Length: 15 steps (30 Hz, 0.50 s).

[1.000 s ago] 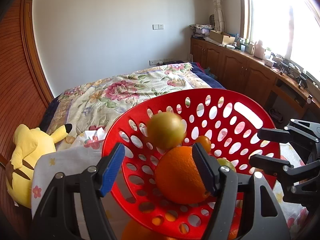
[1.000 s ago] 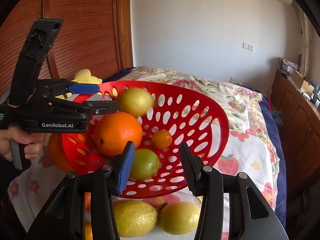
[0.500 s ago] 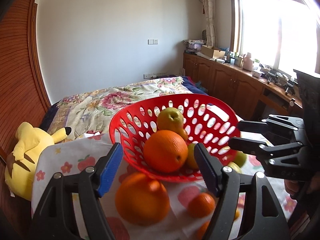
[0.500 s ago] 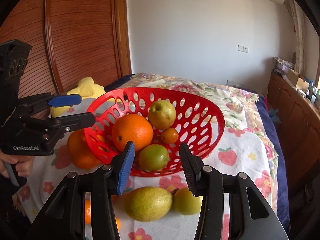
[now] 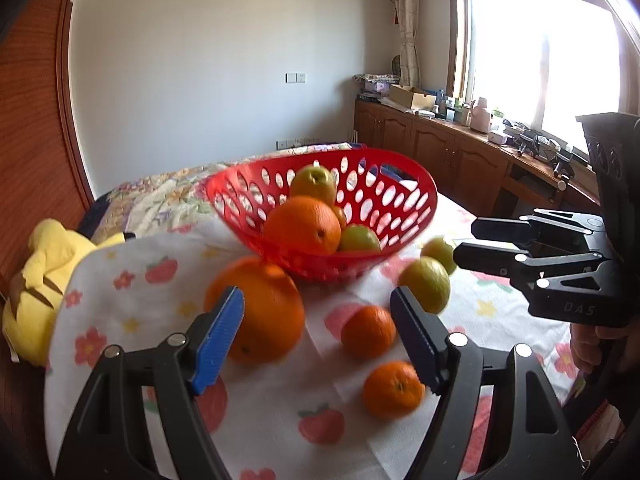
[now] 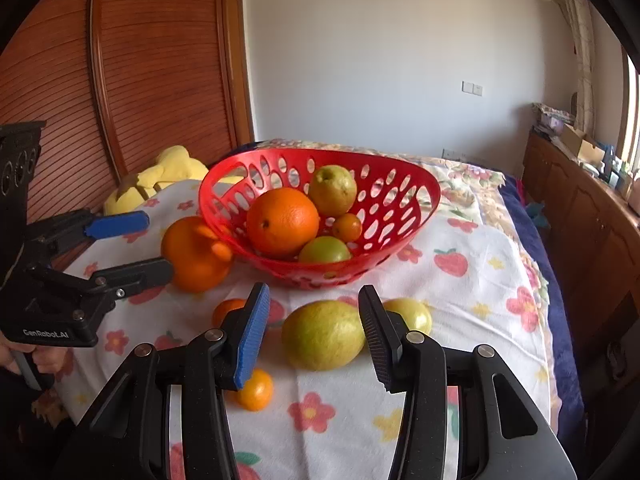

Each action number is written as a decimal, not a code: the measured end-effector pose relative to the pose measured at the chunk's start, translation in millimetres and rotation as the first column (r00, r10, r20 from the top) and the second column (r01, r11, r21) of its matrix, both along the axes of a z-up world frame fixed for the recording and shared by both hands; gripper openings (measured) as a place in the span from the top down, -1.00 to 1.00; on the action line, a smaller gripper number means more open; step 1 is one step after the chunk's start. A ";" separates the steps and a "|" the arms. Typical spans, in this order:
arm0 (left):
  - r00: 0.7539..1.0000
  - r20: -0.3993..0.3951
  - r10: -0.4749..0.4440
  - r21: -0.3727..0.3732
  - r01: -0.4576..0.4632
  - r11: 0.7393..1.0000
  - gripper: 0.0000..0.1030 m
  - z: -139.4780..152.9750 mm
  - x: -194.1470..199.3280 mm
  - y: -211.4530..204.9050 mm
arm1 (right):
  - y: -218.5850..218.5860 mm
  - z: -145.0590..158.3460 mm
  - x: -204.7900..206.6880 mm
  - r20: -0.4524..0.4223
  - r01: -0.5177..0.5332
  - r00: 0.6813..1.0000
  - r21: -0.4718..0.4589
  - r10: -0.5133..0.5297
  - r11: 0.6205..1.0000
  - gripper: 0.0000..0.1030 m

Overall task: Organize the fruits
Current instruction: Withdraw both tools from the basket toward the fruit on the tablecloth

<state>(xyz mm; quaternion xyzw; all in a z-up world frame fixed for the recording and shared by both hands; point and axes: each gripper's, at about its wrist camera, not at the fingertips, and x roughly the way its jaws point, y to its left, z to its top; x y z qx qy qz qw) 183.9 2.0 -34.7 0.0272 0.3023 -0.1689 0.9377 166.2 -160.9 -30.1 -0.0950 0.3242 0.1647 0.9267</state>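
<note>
A: Where does the red basket sit relative to each gripper?

B: It sits on the flower-and-strawberry cloth, toward the cloth's far edge, ahead of both grippers and touching neither. The left gripper hovers over the near part of the cloth, jaws opening, nothing pressed between them; a large orange lies just beyond its blue pad, beside the basket's left wall. The right gripper has its jaws parted and empty, with a yellow-green pear-like fruit lying on the cloth just past them.

A: Appearance of the basket and contents?

B: Red plastic, oval perforations, tilted rim. Inside: one large orange, a yellow-green apple-like fruit behind it, a small mandarin, a green fruit at the front.

A: Loose fruit?

B: Two mandarins near the left gripper's black pad, and two yellow-green fruits toward the cloth's right edge. A yellow plush toy lies off the cloth's left edge.
</note>
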 end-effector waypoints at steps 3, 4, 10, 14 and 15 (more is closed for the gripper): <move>1.000 -0.009 0.004 0.005 -0.004 1.000 -0.48 -10.0 -9.1 1.1 | 0.8 -6.0 -10.0 -0.011 0.000 1.000 0.010 0.001 1.000 0.09; 1.000 -0.009 0.003 0.006 -0.003 1.000 -0.48 -13.5 -11.6 1.9 | 1.1 -7.5 -11.9 -0.015 -0.001 1.000 0.013 0.002 1.000 0.09; 1.000 -0.026 0.007 0.000 -0.007 1.000 -0.48 -36.5 -24.8 5.3 | 6.8 -22.2 -24.8 -0.037 -0.005 0.999 0.015 0.005 1.000 0.09; 0.999 -0.032 0.005 -0.009 -0.005 1.000 -0.48 -45.0 -32.8 7.0 | 10.3 -33.3 -30.1 -0.057 -0.007 0.998 0.012 0.008 1.000 0.09; 1.000 -0.031 0.004 -0.010 -0.004 1.000 -0.48 -45.4 -33.7 6.8 | 10.9 -36.6 -30.1 -0.066 -0.008 0.998 0.015 0.009 1.000 0.09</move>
